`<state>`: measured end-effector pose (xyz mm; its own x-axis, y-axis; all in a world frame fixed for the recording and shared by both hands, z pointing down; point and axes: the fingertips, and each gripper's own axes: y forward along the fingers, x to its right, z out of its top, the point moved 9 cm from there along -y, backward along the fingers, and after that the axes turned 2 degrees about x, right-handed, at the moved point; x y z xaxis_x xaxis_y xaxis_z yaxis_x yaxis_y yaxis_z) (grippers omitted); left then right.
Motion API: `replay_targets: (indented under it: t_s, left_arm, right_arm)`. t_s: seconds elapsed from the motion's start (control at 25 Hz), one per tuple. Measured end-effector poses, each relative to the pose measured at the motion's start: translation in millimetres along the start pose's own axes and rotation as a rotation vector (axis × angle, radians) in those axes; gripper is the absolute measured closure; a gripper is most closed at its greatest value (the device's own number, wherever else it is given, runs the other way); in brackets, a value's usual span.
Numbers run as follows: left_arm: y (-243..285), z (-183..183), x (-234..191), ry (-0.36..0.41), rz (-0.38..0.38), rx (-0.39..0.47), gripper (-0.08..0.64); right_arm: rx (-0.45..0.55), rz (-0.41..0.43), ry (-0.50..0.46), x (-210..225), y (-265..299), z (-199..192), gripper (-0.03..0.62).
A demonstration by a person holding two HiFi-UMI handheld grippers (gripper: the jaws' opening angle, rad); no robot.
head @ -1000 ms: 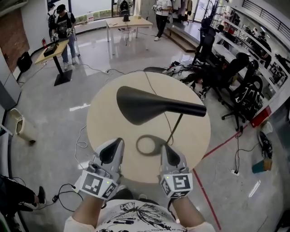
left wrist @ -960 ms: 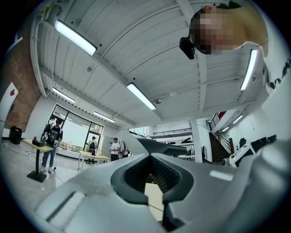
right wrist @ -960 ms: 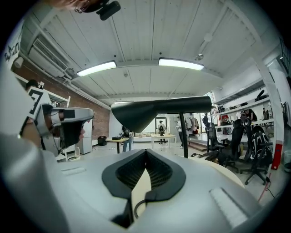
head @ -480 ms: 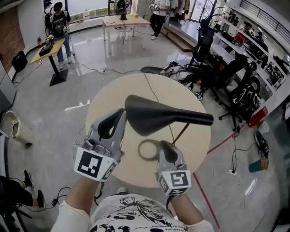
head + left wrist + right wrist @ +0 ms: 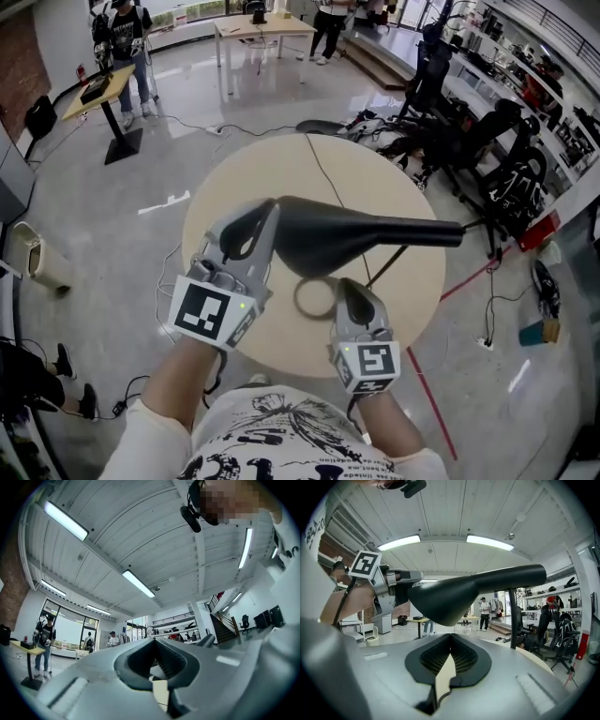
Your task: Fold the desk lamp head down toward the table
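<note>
Round pale-wood table (image 5: 272, 173), centre frame — bears a ring base (image 5: 299, 298) with the black lamp head (image 5: 347, 239) level above it. Left gripper (image 5: 269, 209): jaws together, empty, at the head's left end. Right gripper (image 5: 349, 287): jaws together, empty, beside the base. Glossy grey floor (image 5: 141, 187) — black chairs (image 5: 469, 141) upper right, desk (image 5: 98, 94) upper left.
</note>
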<state>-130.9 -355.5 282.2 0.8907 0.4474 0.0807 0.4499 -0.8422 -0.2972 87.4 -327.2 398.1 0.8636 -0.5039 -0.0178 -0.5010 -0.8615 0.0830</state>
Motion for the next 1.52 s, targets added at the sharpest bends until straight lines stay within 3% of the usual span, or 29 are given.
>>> replay_targets:
  t_s: [0.44, 0.88, 1.52]
  left_arm:
    - [-12, -43, 7, -0.106, -0.003, -0.112, 0.554]
    - [-16, -68, 13, -0.142, -0.016, -0.172, 0.554]
    - [-23, -124, 38, -0.248, -0.092, -0.324, 0.554]
  right_arm:
    - [-0.040, -0.032, 0.037, -3, -11, -11, 0.583]
    - [-0.072, -0.088, 0.057, 2, -29, -21, 0.583]
    - [-0.115, -0.185, 0.083, 5, -52, -38, 0.583]
